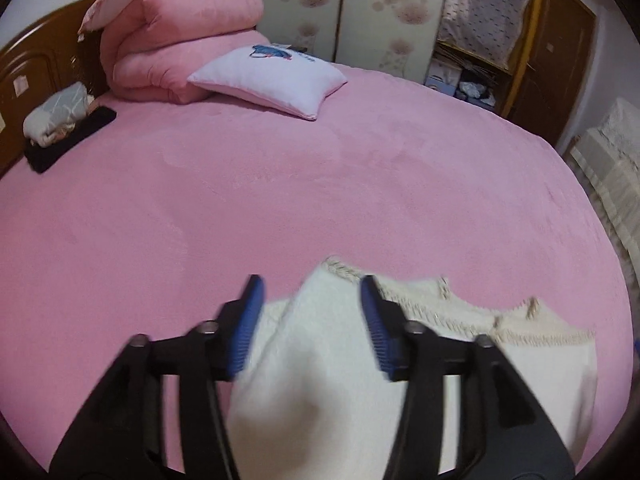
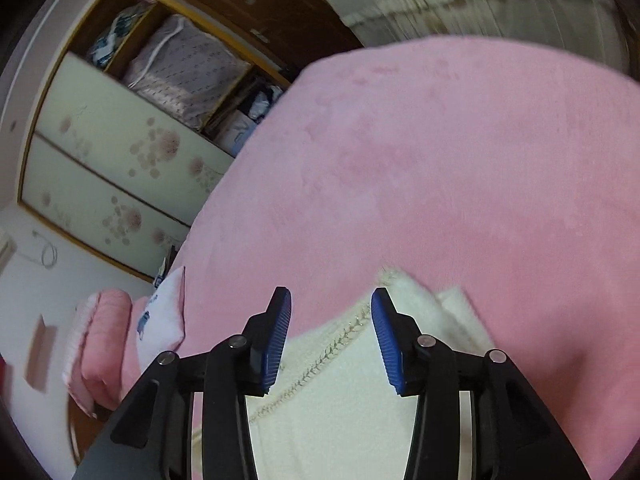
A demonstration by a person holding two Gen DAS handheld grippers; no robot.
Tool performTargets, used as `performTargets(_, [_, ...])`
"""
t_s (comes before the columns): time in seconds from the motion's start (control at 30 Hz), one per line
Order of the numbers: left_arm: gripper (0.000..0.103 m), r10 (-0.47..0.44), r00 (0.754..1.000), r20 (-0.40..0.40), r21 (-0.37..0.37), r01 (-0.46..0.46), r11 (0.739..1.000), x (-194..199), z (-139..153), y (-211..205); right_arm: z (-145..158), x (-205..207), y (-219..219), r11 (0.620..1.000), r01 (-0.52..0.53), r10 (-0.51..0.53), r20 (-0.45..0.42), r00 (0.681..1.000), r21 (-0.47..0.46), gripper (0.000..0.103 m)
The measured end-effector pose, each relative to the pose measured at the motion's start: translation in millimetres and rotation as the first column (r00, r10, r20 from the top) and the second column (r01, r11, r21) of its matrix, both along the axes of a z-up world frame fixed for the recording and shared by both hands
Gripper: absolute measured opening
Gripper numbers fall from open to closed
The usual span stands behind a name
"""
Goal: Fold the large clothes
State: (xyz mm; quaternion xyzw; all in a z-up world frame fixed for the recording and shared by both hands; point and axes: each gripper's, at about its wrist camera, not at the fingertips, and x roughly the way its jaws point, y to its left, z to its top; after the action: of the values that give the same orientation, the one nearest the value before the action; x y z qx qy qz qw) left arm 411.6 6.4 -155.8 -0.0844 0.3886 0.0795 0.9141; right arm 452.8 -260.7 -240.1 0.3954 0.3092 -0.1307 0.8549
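Note:
A cream fleece garment (image 1: 320, 360) with a fringed, stitched edge lies on the pink bed (image 1: 280, 200) near its front edge. My left gripper (image 1: 312, 292) is open above it, with the cloth showing between its blue pads. In the right wrist view the same garment (image 2: 332, 408) lies folded in layers on the bed (image 2: 440, 180). My right gripper (image 2: 331, 300) is open over its stitched edge, holding nothing.
A folded pink quilt (image 1: 176, 40) and a white cushion (image 1: 268, 80) sit at the head of the bed. A small bundle on a black cloth (image 1: 60, 128) lies at the left. A wardrobe (image 1: 360, 12) and shelves (image 1: 480, 32) stand behind.

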Motion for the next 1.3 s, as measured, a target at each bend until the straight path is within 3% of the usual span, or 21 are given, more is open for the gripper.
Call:
performTargets(0.17, [0.061, -0.19, 0.979, -0.071, -0.115, 0.181, 0.977, -56, -2, -41, 26, -18, 31, 0.972, -0.225, 0.224, -0.021, 0.974, -0.071, 0.042])
performTargets(0.23, [0.06, -0.256, 0.961, -0.109, -0.197, 0.232, 0.953, -69, -15, -65, 15, -19, 68, 0.913, -0.393, 0.383, -0.098, 0.919, -0.115, 0.034])
performTargets(0.27, [0.055, -0.276, 0.951, -0.141, -0.236, 0.239, 0.942, -75, -24, -78, 9, -16, 82, 0.88, -0.454, 0.437, -0.142, 0.888, -0.136, 0.022])
performTargets(0.3, [0.032, -0.274, 0.948, -0.163, -0.247, 0.23, 0.941, -83, -32, -89, 0, -17, 101, 0.846, -0.513, 0.485, -0.191, 0.854, -0.145, 0.017])
performTargets(0.37, [0.004, -0.237, 0.947, -0.216, -0.222, 0.188, 0.957, -97, -48, -105, -21, -25, 133, 0.803, -0.593, 0.568, -0.22, 0.793, -0.065, 0.014])
performTargets(0.43, [0.003, -0.22, 0.927, -0.305, -0.242, 0.148, 0.959, -104, -66, -114, -43, -37, 159, 0.76, -0.648, 0.642, -0.216, 0.736, 0.054, 0.008])
performTargets(0.53, [0.002, -0.209, 0.886, -0.413, -0.334, 0.066, 0.94, -115, -92, -116, -68, -46, 185, 0.705, -0.681, 0.709, -0.186, 0.68, 0.197, 0.007])
performTargets(0.6, [0.002, -0.177, 0.86, -0.479, -0.32, 0.017, 0.947, -121, -109, -118, -78, -52, 196, 0.685, -0.69, 0.728, -0.181, 0.662, 0.234, 0.006])
performTargets(0.67, [0.002, -0.161, 0.868, -0.469, -0.289, 0.022, 0.957, -123, -111, -120, -79, -53, 201, 0.67, -0.713, 0.743, -0.196, 0.64, 0.206, 0.005])
performTargets(0.77, [0.002, -0.172, 0.862, -0.477, -0.181, 0.095, 0.979, -126, -109, -132, -80, -53, 188, 0.643, -0.744, 0.765, -0.201, 0.612, 0.181, 0.0])
performTargets(0.8, [0.002, -0.169, 0.861, -0.48, -0.152, 0.108, 0.982, -125, -108, -133, -84, -81, 188, 0.647, -0.742, 0.761, -0.202, 0.616, 0.177, 0.0])
performTargets(0.87, [0.002, -0.161, 0.864, -0.477, -0.114, 0.121, 0.986, -124, -106, -130, -86, -93, 157, 0.721, -0.691, 0.673, -0.291, 0.68, 0.053, 0.0])
performTargets(0.9, [0.002, -0.153, 0.87, -0.469, -0.103, 0.118, 0.988, -123, -104, -125, -92, -99, 138, 0.736, -0.676, 0.652, -0.302, 0.695, 0.034, 0.0])
performTargets(1.0, [0.001, -0.156, 0.873, -0.461, -0.143, 0.1, 0.985, -122, -108, -105, -96, -117, 74, 0.803, -0.59, 0.584, -0.299, 0.754, 0.081, 0.0])
performTargets(1.07, [0.001, -0.166, 0.871, -0.463, -0.178, 0.092, 0.98, -123, -107, -97, -90, -138, 45, 0.823, -0.565, 0.554, -0.311, 0.772, 0.063, 0.0])
performTargets(1.2, [0.001, -0.199, 0.868, -0.455, -0.157, 0.141, 0.977, -124, -106, -89, -80, -159, 10, 0.853, -0.522, 0.474, -0.387, 0.791, -0.024, 0.0])
performTargets(1.3, [0.001, -0.164, 0.88, -0.445, -0.133, 0.116, 0.984, -122, -102, -74, -73, -176, -9, 0.889, -0.448, 0.361, -0.459, 0.811, -0.092, 0.0])
